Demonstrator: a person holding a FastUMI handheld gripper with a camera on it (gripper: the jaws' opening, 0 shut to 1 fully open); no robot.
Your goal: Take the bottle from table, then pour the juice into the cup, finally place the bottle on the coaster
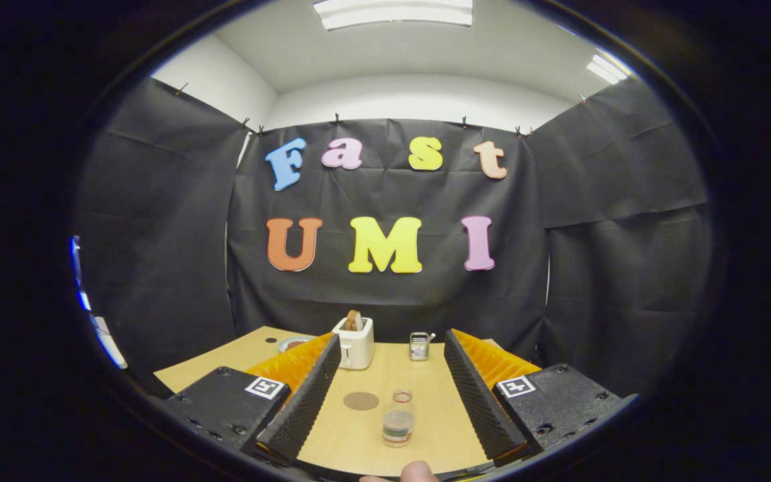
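Bottle (399, 420) upright between spread fingers (305, 395) (untouched)

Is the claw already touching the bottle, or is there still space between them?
Apart. In the gripper view the bottle stands on the table between the open claw fingers, with bare wood on both sides.

- The gripper (391, 395) fingers stand wide apart; only the bottle (398, 420) stands between them, the coaster (361, 401) lying flat beside it.
- Beyond, the toaster (355, 343) and small metal rack (419, 346) flank a bare table (385, 371) lane.
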